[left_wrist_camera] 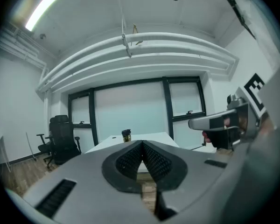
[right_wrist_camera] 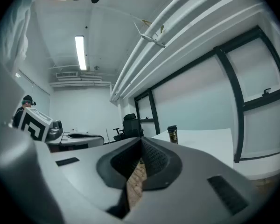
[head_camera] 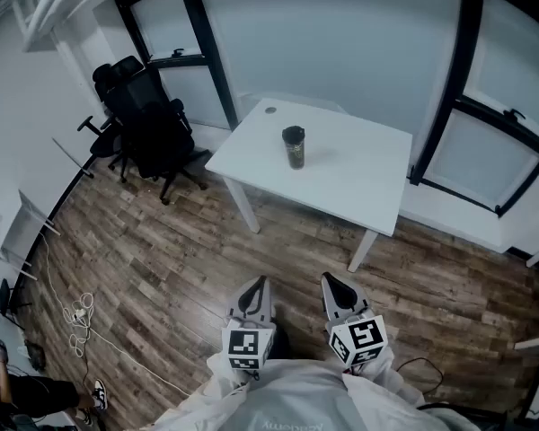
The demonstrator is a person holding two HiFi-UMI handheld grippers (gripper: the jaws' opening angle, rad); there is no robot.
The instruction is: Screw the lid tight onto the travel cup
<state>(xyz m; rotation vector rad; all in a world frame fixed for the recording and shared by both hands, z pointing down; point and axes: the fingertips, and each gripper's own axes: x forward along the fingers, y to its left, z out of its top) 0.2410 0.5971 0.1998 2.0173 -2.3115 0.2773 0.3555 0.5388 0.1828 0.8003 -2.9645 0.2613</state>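
Note:
A dark travel cup (head_camera: 294,146) with a black lid on top stands upright near the middle of a white table (head_camera: 359,187). It shows small and far in the left gripper view (left_wrist_camera: 126,135) and in the right gripper view (right_wrist_camera: 172,134). Both grippers are held close to the person's body, well short of the table over the wooden floor. My left gripper (head_camera: 256,290) is shut with nothing between its jaws. My right gripper (head_camera: 334,287) is shut and empty as well.
A black office chair (head_camera: 148,124) stands left of the table by the window wall. A small round mark (head_camera: 270,110) lies on the table's far left corner. A white cable (head_camera: 76,317) trails across the wooden floor at left. Another person (head_camera: 18,393) is at the bottom left corner.

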